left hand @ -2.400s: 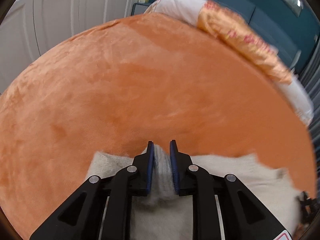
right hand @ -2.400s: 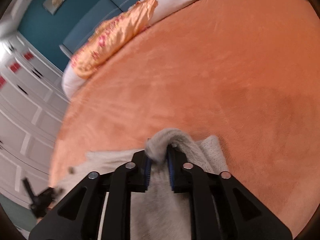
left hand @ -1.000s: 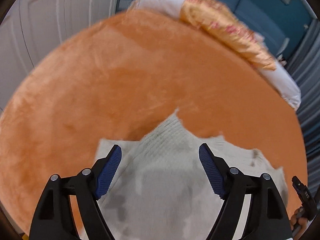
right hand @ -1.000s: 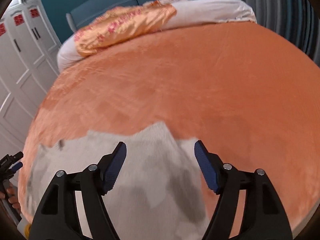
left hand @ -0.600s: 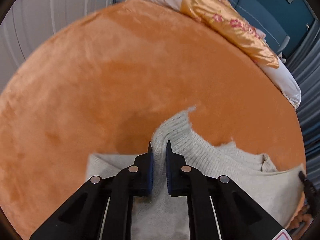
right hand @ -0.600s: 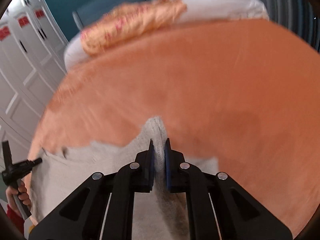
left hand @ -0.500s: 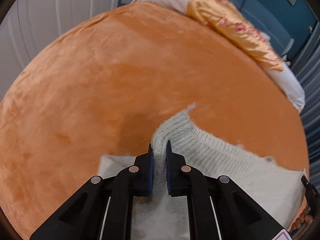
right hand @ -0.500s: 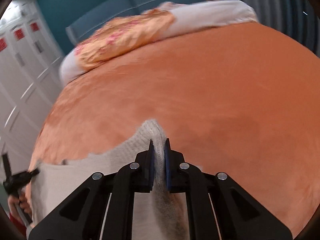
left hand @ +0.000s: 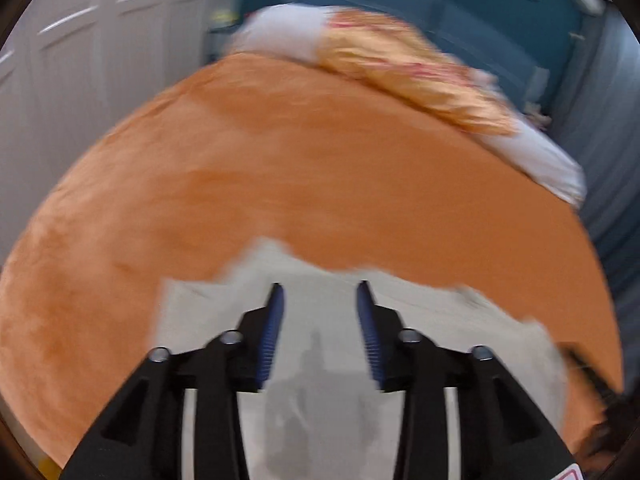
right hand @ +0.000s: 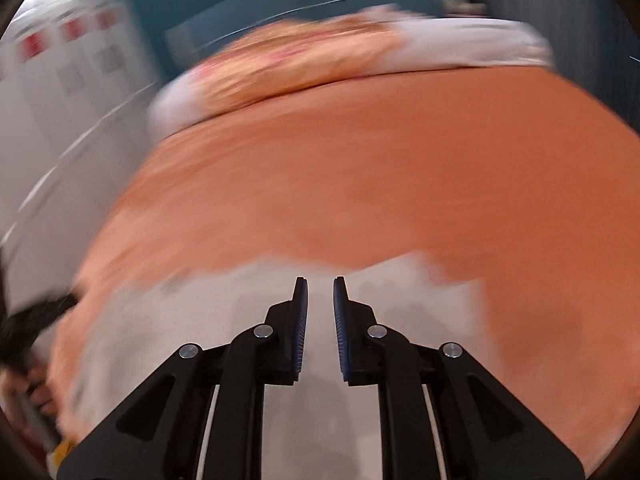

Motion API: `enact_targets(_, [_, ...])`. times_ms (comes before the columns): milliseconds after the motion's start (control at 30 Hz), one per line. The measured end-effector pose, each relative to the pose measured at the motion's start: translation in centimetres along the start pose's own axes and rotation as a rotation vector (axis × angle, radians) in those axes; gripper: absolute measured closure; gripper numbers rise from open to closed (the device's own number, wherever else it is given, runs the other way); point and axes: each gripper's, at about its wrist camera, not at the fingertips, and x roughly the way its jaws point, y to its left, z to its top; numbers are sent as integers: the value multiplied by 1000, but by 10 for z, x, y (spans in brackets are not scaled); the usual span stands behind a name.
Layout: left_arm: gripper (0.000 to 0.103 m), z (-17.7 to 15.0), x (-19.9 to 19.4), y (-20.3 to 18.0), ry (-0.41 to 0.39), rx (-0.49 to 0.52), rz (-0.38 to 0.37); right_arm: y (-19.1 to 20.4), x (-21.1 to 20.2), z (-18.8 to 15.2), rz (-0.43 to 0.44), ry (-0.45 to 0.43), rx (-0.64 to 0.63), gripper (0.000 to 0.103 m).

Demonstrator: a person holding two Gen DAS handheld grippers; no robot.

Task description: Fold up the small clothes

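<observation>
- Lying flat on the orange bedspread (left hand: 304,168) is a pale grey knitted garment (left hand: 320,320), close to the bed's near edge; both views are smeared by motion, so its knit and outline are soft.
- Left gripper (left hand: 319,300): its jaws are opening, the blue pads (left hand: 269,332) stand apart, and nothing is pinched between them. The garment shows through the gap, lying below on the bedspread, and the fingers cast a shadow on it.
- Right gripper (right hand: 320,292): its jaws are opening too, with only a narrow gap between the pads (right hand: 302,320). No cloth is caught there; the grey knit lies underneath and spreads to both sides.
- In the left wrist view the garment's far edge is ragged, with a pointed flap (left hand: 266,250) rising just ahead of the fingertips.
- In the right wrist view a second bump of the far edge (right hand: 420,264) sits towards the bed's right side.
- At the head of the bed a white pillow (left hand: 280,32) lies along the far edge, with an orange-gold patterned cloth (left hand: 420,76) draped over it.
- Behind it stands a teal headboard (left hand: 440,12); white panelled doors (left hand: 80,80) run along the bed's left side.
- A person's hand (right hand: 38,396) shows at the garment's left end in the right wrist view, too blurred to tell more.
</observation>
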Motion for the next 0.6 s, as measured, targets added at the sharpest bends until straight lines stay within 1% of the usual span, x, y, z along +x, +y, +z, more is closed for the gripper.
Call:
enact_targets(33, [62,-11,0,-14,23,32,-30,24,7,-12,79,38,-34,90])
enact_targets(67, [62,-23,4,-26,51,57,-55,48,14,-28,132,75,-76,90])
enact_targets(100, [62,-37,10,-36,86,81,-68,61,18,-39,145,99,-111,90])
enact_targets(133, [63,-50,17,-39,127,97,-59,71,23,-50,139,120,-144,90])
enact_targets(200, [63,-68,25,-30,173,98,-44,71,26,-72,118,164,-172,90])
enact_targets(233, [64,-75,28,-20,190,96,-13,63,26,-79,88,178,-171,90])
enact_targets(267, [65,-81,28,-8,203,92,17,45,21,-87,41,191,-157,91])
enact_targets(300, [66,-86,26,10,211,72,45,27,15,-91,19,192,-129,95])
enact_targets(333, [66,-91,22,30,213,45,64,9,6,-94,7,189,-91,96])
enact_targets(400, [67,-97,7,69,212,9,123,-27,-20,-97,-67,173,-35,101])
enact_targets(433, [83,-100,0,87,215,-8,116,-43,-29,-99,-103,172,-21,100])
enact_targets(467, [90,-101,-5,98,221,-21,112,-62,-40,-104,-172,181,2,100])
enact_targets(500, [94,-105,-13,111,231,-34,149,-74,-44,-107,-193,191,25,102])
enact_targets(533, [96,-107,-17,120,232,-43,161,-86,-49,-111,-193,195,53,103])
enact_targets(567, [96,-107,-25,129,228,-74,132,-95,-57,-113,-202,196,84,103])
enact_targets(600, [96,-108,-30,133,225,-95,128,-97,-60,-113,-242,198,91,103])
